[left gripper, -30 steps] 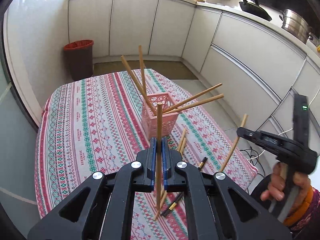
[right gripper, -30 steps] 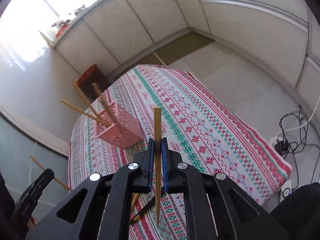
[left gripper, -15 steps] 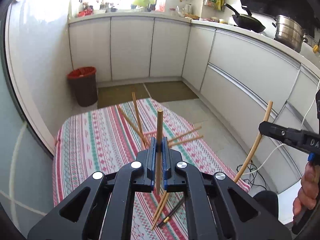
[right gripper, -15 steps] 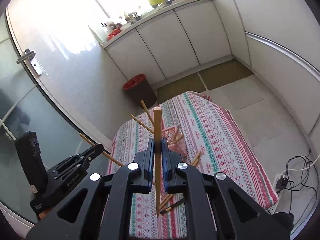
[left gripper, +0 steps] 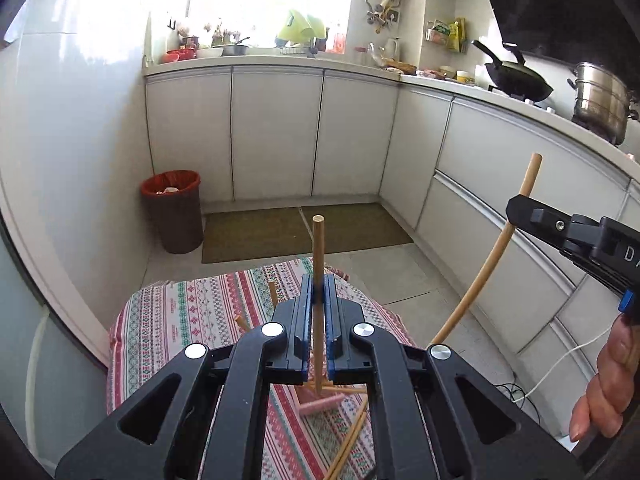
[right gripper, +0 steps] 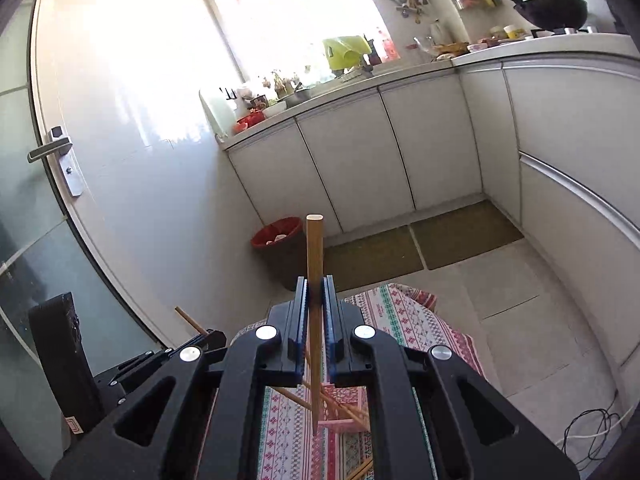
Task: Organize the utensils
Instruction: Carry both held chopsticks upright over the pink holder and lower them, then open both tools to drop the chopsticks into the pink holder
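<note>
The left claw (left gripper: pixel 319 300) is clamped on a wooden chopstick (left gripper: pixel 318 264) that stands nearly upright between its blue pads, the blunt end up and the tapered tip hanging just over the pink basket (left gripper: pixel 320 402) below. The right claw (right gripper: pixel 315 300) grips a second chopstick (right gripper: pixel 314 264) the same way, upright, tip pointing down at the pink basket (right gripper: pixel 344 404), where other chopsticks (right gripper: pixel 340 406) lean out at angles. The basket sits on a tabletop (left gripper: pixel 188 316) covered by a red, green and white patterned cloth, and a few loose chopsticks (left gripper: pixel 352 440) lie on the cloth near it (partly hidden by the claw body). From the left wrist view, the right claw (left gripper: pixel 516 208) shows off to the side, holding its chopstick (left gripper: pixel 492 256) well above the tabletop. A red-lined bin (left gripper: pixel 172 210) stands on the floor by the white cabinets (left gripper: pixel 276 136).
</note>
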`<state>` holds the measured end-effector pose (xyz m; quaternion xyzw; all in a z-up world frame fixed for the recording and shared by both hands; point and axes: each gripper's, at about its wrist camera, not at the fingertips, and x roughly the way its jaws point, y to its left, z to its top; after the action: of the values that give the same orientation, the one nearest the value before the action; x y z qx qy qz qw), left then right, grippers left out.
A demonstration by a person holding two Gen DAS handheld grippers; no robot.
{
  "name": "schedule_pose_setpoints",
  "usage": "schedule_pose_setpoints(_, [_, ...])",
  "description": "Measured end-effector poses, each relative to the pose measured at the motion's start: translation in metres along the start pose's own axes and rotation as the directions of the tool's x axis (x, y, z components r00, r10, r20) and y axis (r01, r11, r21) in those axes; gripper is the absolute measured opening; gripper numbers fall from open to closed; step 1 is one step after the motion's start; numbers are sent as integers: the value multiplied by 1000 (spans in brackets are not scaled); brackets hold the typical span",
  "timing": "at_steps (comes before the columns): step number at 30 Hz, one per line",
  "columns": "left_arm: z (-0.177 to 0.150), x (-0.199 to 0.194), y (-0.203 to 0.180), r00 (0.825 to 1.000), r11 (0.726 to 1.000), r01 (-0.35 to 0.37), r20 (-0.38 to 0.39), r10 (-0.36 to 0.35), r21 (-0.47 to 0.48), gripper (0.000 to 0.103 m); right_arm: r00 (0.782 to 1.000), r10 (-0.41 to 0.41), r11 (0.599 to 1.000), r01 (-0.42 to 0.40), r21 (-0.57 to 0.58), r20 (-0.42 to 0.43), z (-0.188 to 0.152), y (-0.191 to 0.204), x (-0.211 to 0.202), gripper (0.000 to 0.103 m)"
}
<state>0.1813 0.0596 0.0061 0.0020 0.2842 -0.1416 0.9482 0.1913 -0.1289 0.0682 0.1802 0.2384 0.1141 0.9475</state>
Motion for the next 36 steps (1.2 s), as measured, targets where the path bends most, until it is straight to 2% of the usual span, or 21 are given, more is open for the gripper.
schedule_pose_setpoints(7, [-21, 53, 10, 996, 1000, 5, -90, -8, -28, 6, 1000, -14, 1000, 13, -23, -18, -13, -11, 51, 8])
schedule_pose_setpoints(8, [-25, 55, 12, 996, 999, 19, -92, -21, -33, 9, 1000, -17, 1000, 16, -25, -22, -16, -12, 56, 8])
schedule_pose_setpoints(9, [-27, 53, 13, 996, 999, 34, -85, -37, -38, 13, 999, -23, 999, 23, -31, -26, -19, -13, 62, 8])
schedule_pose_setpoints(10, [-27, 49, 14, 997, 998, 46, -67, -49, -45, 24, 999, -28, 999, 27, -35, -29, -21, -15, 67, 8])
schedule_pose_setpoints(11, [-26, 42, 15, 997, 997, 57, -41, -59, -52, 29, 999, -31, 999, 29, -37, -32, -23, -16, 71, 8])
schedule_pose_setpoints(15, [-18, 14, 21, 996, 993, 75, 48, -70, -91, 31, 998, -46, 998, 44, -53, -34, -30, -17, 81, 8])
schedule_pose_setpoints(19, [-15, -2, 29, 995, 991, 64, 88, -54, -121, 34, 998, -57, 996, 55, -67, -31, -35, -14, 89, 8])
schedule_pose_setpoints(25, [-28, 0, 38, 996, 987, 49, 75, -38, -153, 34, 999, -46, 995, 44, -90, -20, -54, -8, 100, 8])
schedule_pose_setpoints(31, [-39, 2, 47, 998, 984, 20, 57, -10, -175, 34, 999, -25, 992, 19, -126, -45, -71, 4, 94, 18])
schedule_pose_setpoints(34, [-40, -8, 47, 998, 985, 28, 64, -18, -167, 39, 998, -33, 992, 26, -122, -50, -73, 5, 77, 22])
schedule_pose_setpoints(36, [-43, -14, 46, 997, 985, 27, 72, -15, -170, 51, 998, -33, 993, 27, -114, -51, -74, 3, 64, 26])
